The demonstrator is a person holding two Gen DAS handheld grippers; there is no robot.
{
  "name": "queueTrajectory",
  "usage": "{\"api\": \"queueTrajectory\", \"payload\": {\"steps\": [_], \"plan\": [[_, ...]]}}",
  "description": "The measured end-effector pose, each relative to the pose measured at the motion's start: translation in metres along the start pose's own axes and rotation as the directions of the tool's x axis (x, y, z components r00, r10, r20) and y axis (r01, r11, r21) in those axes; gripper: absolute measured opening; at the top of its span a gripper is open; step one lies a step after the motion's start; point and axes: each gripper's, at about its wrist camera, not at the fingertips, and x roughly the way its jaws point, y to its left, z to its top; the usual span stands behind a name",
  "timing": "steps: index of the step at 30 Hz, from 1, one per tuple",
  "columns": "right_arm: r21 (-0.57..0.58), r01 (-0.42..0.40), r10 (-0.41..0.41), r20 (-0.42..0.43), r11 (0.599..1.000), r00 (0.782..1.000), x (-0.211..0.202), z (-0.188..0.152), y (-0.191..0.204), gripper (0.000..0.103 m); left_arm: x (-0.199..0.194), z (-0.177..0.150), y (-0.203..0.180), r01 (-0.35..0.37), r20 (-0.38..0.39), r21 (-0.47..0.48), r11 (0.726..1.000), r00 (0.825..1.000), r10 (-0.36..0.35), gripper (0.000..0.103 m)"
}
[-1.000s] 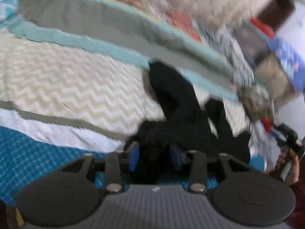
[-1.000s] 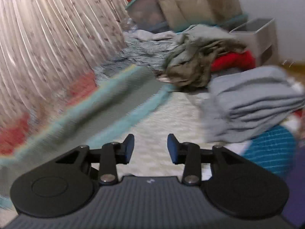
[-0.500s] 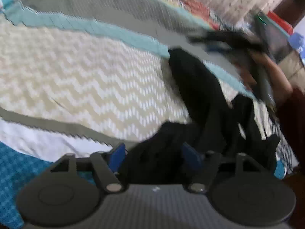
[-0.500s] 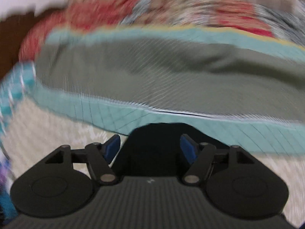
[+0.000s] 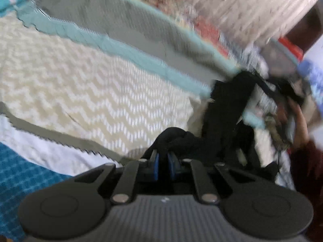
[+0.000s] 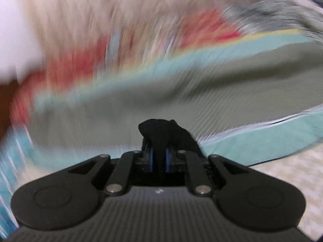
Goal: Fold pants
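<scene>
Black pants lie crumpled on the quilt at the right of the left wrist view. My left gripper is shut on a bunched end of them near the bed's front. In the right wrist view, which is badly blurred, a tuft of the pants sticks up between the blue pads. There my right gripper has its jaws closing, and the pads pinch the cloth. A hand with that gripper shows blurred at the far end of the pants.
The bed is covered by a patchwork quilt with a cream chevron panel, a grey-green band and teal strips. A pale curtain hangs behind the bed. A blurred heap of clothes and boxes sits at the far right.
Both grippers went from open around the black cloth to closed on it. The right gripper swung from the clothes pile over to the pants' far end, which now sits further right.
</scene>
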Motion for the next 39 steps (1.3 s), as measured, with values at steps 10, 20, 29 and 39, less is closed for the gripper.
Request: {"api": "queueTrajectory", "payload": {"steps": [10, 20, 29, 39], "plan": [[0.339, 0.170, -0.236, 0.162, 0.925, 0.958, -0.224, -0.103, -0.164, 0.012, -0.013, -0.056, -0.056, 0.045, -0.105, 0.212, 0.976, 0.994, -0.023, 0.012], [0.516, 0.350, -0.422, 0.023, 0.782, 0.906, -0.260, -0.175, -0.227, 0.039, -0.019, -0.079, -0.072, -0.021, -0.181, 0.314, 0.949, 0.980, 0.081, 0.052], [0.249, 0.315, -0.355, 0.136, 0.916, 0.925, -0.220, -0.111, -0.208, 0.049, 0.000, -0.089, -0.089, -0.059, -0.152, 0.388, 0.920, 0.980, 0.127, 0.061], [-0.218, 0.452, -0.494, -0.212, 0.865, 0.843, -0.034, -0.095, -0.206, 0.053, 0.033, -0.106, -0.100, -0.095, -0.228, 0.427, 0.899, 0.951, 0.209, 0.013]]}}
